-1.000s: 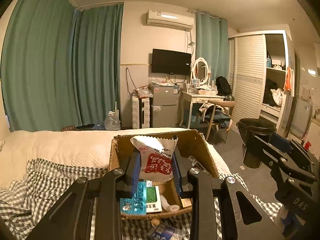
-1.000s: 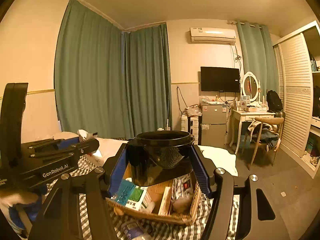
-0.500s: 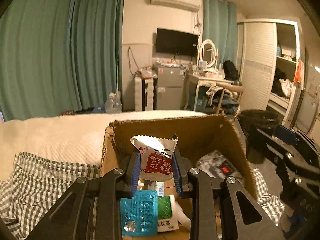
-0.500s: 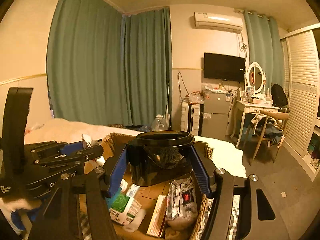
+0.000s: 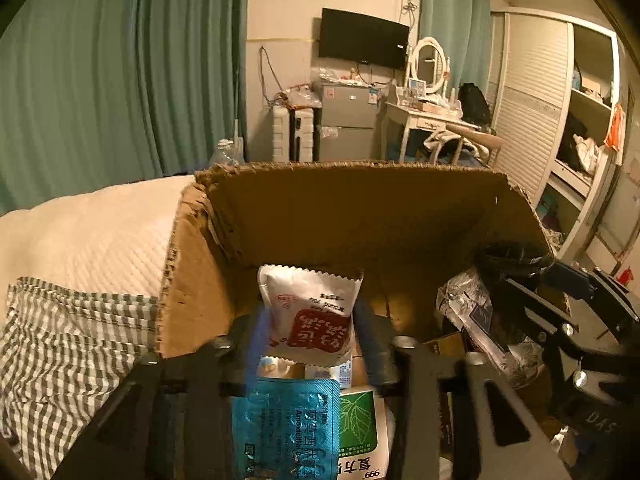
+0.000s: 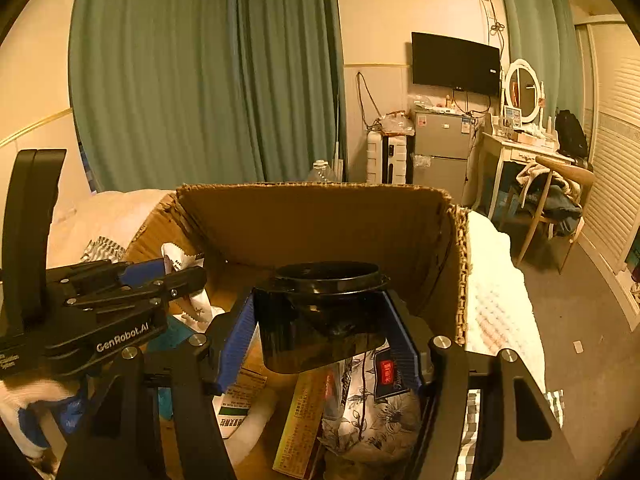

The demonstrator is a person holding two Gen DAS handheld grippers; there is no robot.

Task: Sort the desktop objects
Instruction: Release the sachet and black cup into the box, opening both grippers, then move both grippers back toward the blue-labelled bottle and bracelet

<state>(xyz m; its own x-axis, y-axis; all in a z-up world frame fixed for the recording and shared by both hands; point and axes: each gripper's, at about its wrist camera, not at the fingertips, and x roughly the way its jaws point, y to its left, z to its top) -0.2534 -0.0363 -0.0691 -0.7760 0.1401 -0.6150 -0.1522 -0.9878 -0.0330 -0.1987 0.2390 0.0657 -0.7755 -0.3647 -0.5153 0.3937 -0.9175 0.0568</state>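
The bed (image 5: pixel 80 236), covered by a cream quilt and a grey-and-white checked cloth (image 5: pixel 68 344), carried the large open brown cardboard box (image 5: pixel 360 216), which filled the middle of both wrist views; a second earlier it had sat lower and smaller in each view, so both hands had descended and advanced until the tools stood over its interior. Inside the box lay a floral-printed foil pouch (image 6: pixel 372 412), a white-and-green medicine carton (image 5: pixel 360 428), a blue blister-pack sheet (image 5: pixel 288 424) and a narrow yellow-brown carton (image 6: pixel 308 424). The right hand-held gripper (image 6: pixel 320 320) was clamped on a black plastic cup with a flared rim (image 6: pixel 324 312), its blue pads pressed against both sides, and the cup hung above the pouch near the box's right wall. The left hand-held gripper (image 5: pixel 310 320) had carried a white snack sachet with a red printed label (image 5: pixel 308 312); its jaws were opening, a gap showed on each side of the sachet, and the blue pads were blurred with motion. The sachet sat tilted between the parted jaws, above the medicine carton and the blister sheet. By this judgement the sachet was being released into the box, completing its placement, while the cup remained to be set down.
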